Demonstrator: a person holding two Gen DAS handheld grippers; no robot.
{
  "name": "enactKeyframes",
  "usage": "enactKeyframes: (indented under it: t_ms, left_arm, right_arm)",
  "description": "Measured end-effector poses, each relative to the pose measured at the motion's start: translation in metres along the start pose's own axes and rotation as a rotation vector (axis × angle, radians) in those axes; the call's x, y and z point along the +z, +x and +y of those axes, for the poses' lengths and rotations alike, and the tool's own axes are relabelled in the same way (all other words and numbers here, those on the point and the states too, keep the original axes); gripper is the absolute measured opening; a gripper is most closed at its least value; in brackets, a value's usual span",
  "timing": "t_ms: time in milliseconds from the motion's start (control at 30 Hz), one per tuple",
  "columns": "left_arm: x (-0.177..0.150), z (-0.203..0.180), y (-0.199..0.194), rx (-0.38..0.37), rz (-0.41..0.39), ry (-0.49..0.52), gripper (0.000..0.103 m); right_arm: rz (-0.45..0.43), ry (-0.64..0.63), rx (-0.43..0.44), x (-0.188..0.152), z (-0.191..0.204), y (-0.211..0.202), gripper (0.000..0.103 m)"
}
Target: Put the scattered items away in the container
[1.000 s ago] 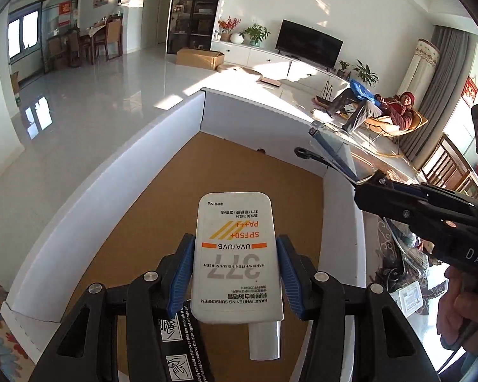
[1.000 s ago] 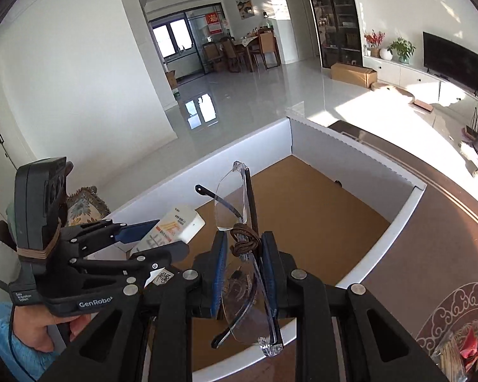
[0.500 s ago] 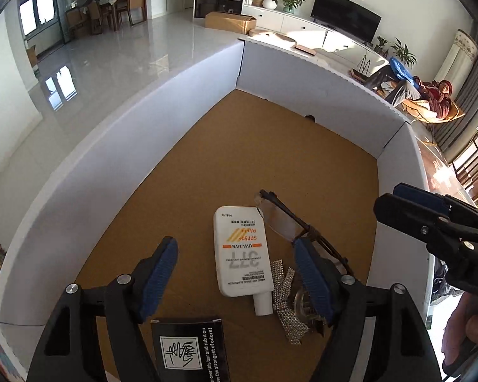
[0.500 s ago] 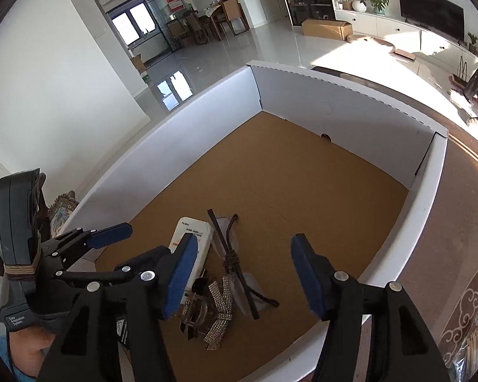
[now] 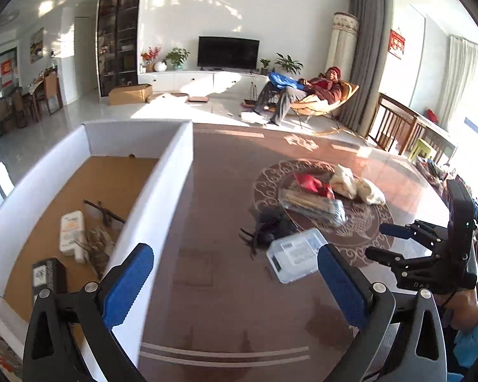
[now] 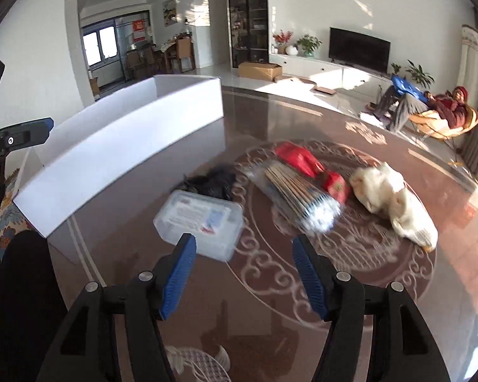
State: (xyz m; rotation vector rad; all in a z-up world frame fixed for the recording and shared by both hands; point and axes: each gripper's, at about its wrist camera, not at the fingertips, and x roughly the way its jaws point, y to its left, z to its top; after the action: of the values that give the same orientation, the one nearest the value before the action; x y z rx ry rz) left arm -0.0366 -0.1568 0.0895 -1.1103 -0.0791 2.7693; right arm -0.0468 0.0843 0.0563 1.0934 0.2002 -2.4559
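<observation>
Both grippers empty: left gripper [image 5: 235, 281] spread wide, right gripper [image 6: 243, 275] half spread, jaws just opened. Next pick needed: plastic box [image 6: 200, 222], frame middle, carried to white box [image 5: 162, 191].

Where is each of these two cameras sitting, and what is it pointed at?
Left wrist view: rides on the left gripper, looking forward and down over the table; its open blue-padded fingers show, plus the right gripper and a hand.
Right wrist view: rides on the right gripper, facing the scattered items; its open fingers show, with the left gripper's tip at the left edge.
Both share the white box, clear plastic case, skewer pack and cream cloth.
</observation>
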Motion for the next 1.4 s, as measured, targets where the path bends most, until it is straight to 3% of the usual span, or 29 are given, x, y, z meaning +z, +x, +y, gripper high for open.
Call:
enactKeyframes:
  t_ms: [133,267,433,567,767,1400]
  left_arm:
    - [-0.044,-0.049,0.065,-0.042,0.140,0.052,0.103]
    - [-0.063,-0.082,0.075,-0.006,0.150,0.166,0.103]
    - [-0.074,-0.076,0.087,-0.025,0.171,0.133,0.103]
    - [-0.075,-0.078,0.092,-0.025,0.160,0.129,0.103]
    - [-0.075,-0.083,0.093,-0.018,0.162,0.181,0.103]
    - [-0.073,-0.082,0.093,-0.001,0.162,0.166,0.103]
  right_arm:
    - [0.068,0.080,-0.086,-0.052,-0.047,-0.008,0.064]
    - [0.066,0.063,-0.093,-0.056,-0.052,-0.007,0.064]
    - [0.104,0.037,-0.109,-0.058,-0.040,0.019,0.064]
    - [0.085,0.063,-0.120,-0.055,-0.039,0.026,0.067]
    - [0.092,0.055,-0.110,-0.054,-0.037,0.028,0.075]
    - [0.092,0.058,-0.109,-0.054,-0.038,0.029,0.076]
